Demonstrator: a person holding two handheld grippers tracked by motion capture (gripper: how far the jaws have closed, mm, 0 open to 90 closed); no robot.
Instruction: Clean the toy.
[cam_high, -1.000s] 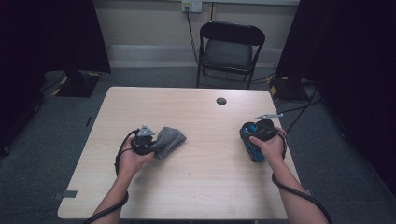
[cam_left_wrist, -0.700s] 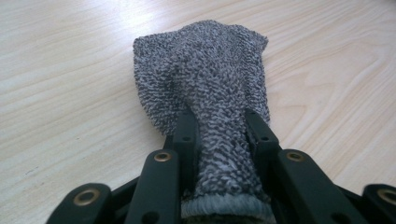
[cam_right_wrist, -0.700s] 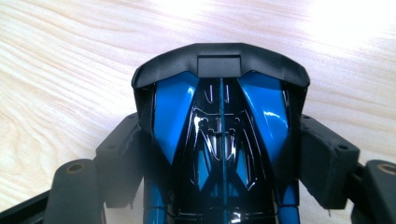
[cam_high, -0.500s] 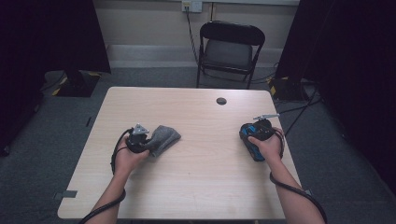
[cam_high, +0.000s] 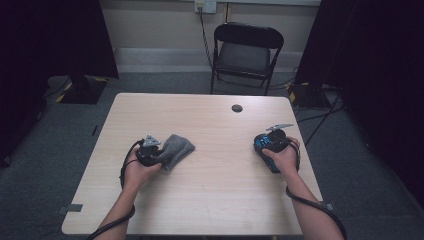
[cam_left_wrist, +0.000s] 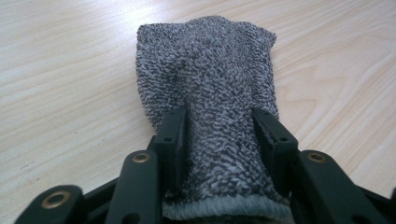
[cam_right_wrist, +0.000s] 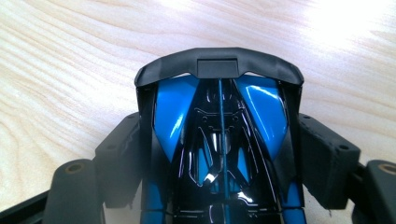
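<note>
A grey knitted cloth (cam_high: 179, 147) lies on the wooden table (cam_high: 210, 200), left of centre. My left gripper (cam_high: 159, 152) is at its near end. In the left gripper view the cloth (cam_left_wrist: 205, 70) runs between the jaws of that gripper (cam_left_wrist: 219, 135). Its jaws have just been opening, but the pads still pinch the cloth narrower there. At the right, my right gripper (cam_high: 264, 145) holds a blue and black toy car (cam_high: 270, 163). In the right gripper view the car (cam_right_wrist: 173, 107) sits low over the table, with the pads of that gripper (cam_right_wrist: 222, 154) against both its sides.
A small black round disc (cam_high: 236, 108) is set in the table near its far edge. A black folding chair (cam_high: 247, 52) stands behind the table. Cables run over the floor at the right, and dark curtains close both sides.
</note>
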